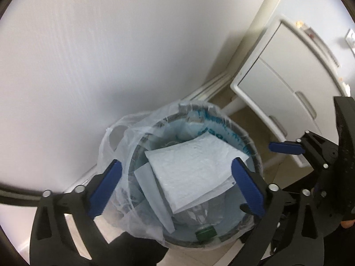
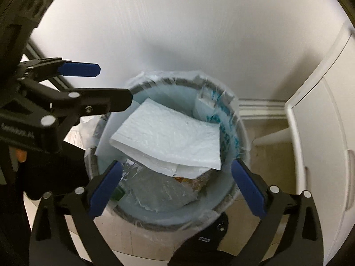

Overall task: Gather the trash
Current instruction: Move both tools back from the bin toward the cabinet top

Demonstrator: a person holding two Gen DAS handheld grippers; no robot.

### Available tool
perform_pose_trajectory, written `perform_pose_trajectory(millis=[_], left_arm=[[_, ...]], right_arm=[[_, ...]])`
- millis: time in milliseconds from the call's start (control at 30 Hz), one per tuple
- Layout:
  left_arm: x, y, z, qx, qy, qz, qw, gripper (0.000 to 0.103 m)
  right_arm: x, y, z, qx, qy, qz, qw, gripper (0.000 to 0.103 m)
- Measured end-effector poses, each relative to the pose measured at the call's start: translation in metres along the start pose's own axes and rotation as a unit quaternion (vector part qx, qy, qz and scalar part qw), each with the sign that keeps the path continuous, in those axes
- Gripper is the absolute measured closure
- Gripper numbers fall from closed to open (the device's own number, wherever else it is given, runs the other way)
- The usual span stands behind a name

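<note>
Both grippers hang over the trash bin (image 2: 239, 190), each with its jaws spread wide and nothing between them. The left gripper (image 1: 176, 188) straddles the bin mouth; ahead of its fingertips a white paper towel (image 1: 195, 173) lies on top of the trash, apparently loose. The bag liner (image 1: 115, 146) bunches just beside its left finger, likely the next thing to gather. The right gripper (image 2: 176, 188) hovers above the near rim, ready to help.

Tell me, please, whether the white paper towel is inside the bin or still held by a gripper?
Inside: the paper towel lies flat atop the trash in the bin; both grippers hover open, empty.
</note>
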State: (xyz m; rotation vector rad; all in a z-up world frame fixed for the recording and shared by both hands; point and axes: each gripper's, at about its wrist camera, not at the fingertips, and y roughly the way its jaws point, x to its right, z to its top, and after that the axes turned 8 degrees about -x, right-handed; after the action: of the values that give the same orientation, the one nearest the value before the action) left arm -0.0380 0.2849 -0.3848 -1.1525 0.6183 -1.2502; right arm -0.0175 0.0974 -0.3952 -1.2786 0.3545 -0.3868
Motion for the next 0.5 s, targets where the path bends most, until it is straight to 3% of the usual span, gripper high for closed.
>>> perform_pose_trajectory(millis=[200,367,500], left_arm=[[0.016,-0.039,-0.001,0.037,0.019,0.01,0.9991,0.006],[0.023,-0.083,0.005,0.075,0.016,0.005,0.9971,0.006],[0.043,-0.115,0.009,0.102,0.041,0.014,0.9938,0.006]], right_arm=[[0.004,-0.057,0.008,0.055,0.012,-0.02,0.998,0.007],[0.024,-0.095,0.002,0.097,0.087,-0.03,0.991,0.007],[0.036,-0.126,-0.004,0.127,0.122,-0.035,0.984,0.007]])
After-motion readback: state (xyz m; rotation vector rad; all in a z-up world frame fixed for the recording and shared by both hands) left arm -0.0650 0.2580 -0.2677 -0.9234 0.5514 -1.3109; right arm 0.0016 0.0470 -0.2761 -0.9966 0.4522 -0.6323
